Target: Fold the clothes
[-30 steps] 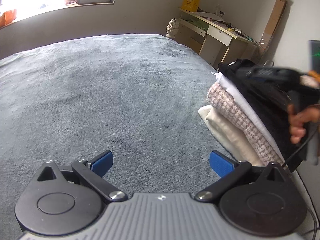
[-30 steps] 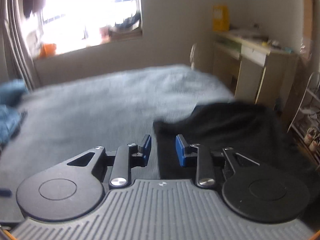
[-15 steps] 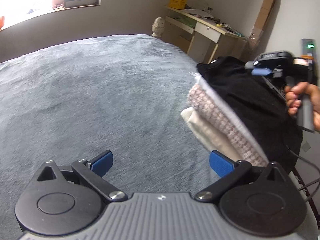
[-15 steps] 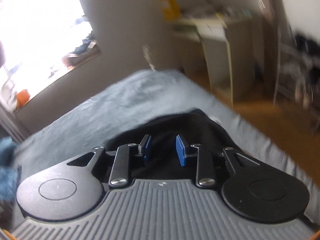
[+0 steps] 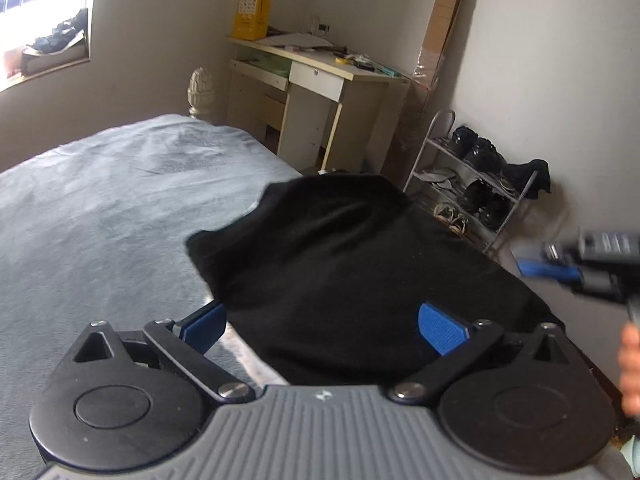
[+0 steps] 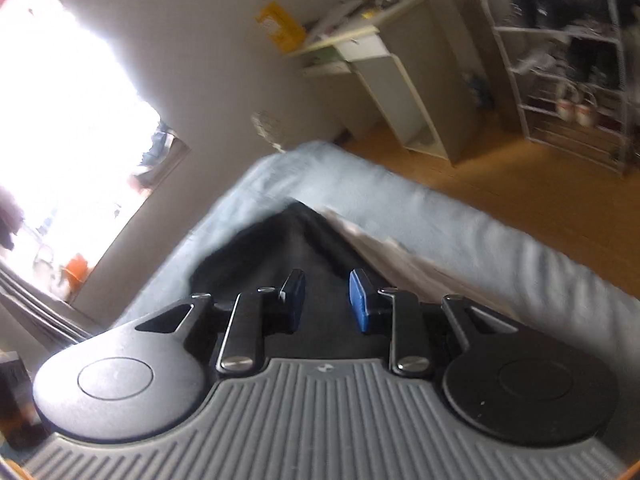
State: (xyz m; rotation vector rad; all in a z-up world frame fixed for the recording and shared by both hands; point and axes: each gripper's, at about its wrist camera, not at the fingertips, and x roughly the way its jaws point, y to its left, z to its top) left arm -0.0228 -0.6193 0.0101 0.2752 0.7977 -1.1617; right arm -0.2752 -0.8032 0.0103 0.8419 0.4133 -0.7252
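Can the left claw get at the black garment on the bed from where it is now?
Probably yes. The left claw stands wide open just over the black garment, with nothing between them; the right claw is off to the side.

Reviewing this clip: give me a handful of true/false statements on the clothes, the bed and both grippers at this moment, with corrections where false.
1. The left gripper has its jaws spread wide with nothing clamped between them. True.
2. The garment on top of the pile is white. False: the top piece is a black garment; only a sliver of lighter fabric shows under its edge.
3. The bed has a grey-blue cover. True.
4. The right gripper grips a shoe. False: its blue pads stand apart over the black garment, with nothing pinched between them.
5. A shoe rack stands by the wall beyond the bed. True.
6. The yellow box lies on the floor. False: it stands on the desk.
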